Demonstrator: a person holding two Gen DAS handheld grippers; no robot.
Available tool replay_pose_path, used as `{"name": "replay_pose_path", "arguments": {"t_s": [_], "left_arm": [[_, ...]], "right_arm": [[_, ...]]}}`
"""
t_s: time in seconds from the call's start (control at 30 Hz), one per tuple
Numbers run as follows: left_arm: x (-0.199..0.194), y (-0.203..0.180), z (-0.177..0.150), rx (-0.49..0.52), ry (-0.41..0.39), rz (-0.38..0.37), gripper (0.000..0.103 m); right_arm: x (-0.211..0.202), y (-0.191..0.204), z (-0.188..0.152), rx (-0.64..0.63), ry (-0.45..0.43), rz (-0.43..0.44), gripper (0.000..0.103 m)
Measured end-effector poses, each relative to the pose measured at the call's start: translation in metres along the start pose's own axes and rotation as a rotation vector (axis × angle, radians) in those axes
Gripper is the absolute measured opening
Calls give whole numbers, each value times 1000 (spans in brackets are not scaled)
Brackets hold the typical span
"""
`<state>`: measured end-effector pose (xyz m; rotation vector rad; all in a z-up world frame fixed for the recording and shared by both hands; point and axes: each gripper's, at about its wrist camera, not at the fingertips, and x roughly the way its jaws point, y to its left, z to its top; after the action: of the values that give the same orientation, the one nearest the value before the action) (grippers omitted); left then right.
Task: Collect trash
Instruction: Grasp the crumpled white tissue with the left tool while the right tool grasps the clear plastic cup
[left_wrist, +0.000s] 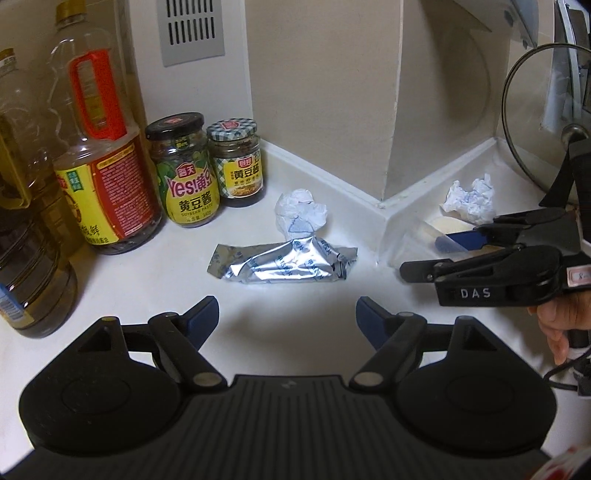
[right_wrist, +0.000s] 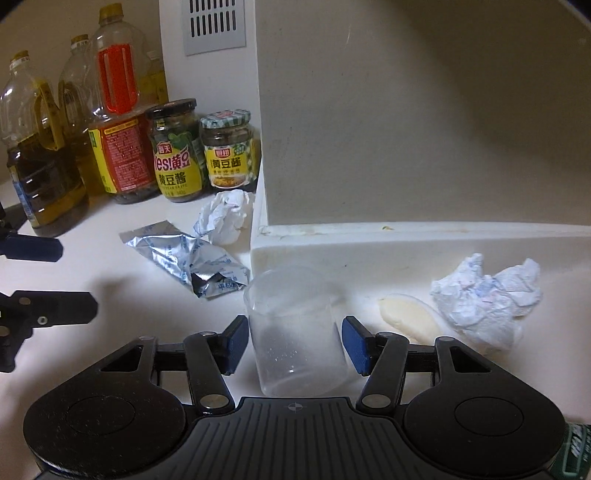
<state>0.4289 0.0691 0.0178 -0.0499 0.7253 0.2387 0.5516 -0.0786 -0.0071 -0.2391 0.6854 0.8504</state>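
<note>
White tabletop (left_wrist: 155, 266) carries all the trash uncollected: foil wrapper (left_wrist: 284, 264) and paper wads (left_wrist: 301, 212) ahead. Left gripper (left_wrist: 287, 315) is released, empty. Right gripper (right_wrist: 291, 338) straddles a clear cup (right_wrist: 295, 332); jaws not yet pressing.

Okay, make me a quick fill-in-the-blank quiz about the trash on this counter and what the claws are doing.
1. The clear plastic cup stands between the pads of the ____ claw.
2. The left claw points at a ____ foil wrapper.
3. Beside the two ____ jars lies a crumpled paper ball.
4. Another paper ball lies next to a pale ____ peel.

Missing words: right; silver; sauce; fruit
</note>
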Motion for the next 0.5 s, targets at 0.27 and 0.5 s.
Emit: {"name": "replay_pose_path", "arguments": {"t_s": [0.27,0.5], "left_arm": [[33,-6,24,24,-2,-10,80],[70,-9,55,8,-23,-8,78]], "right_arm": [[-23,1,-4,15,-72,-15,52],[-43,-6,-8,67,-103,-24,52]]}}
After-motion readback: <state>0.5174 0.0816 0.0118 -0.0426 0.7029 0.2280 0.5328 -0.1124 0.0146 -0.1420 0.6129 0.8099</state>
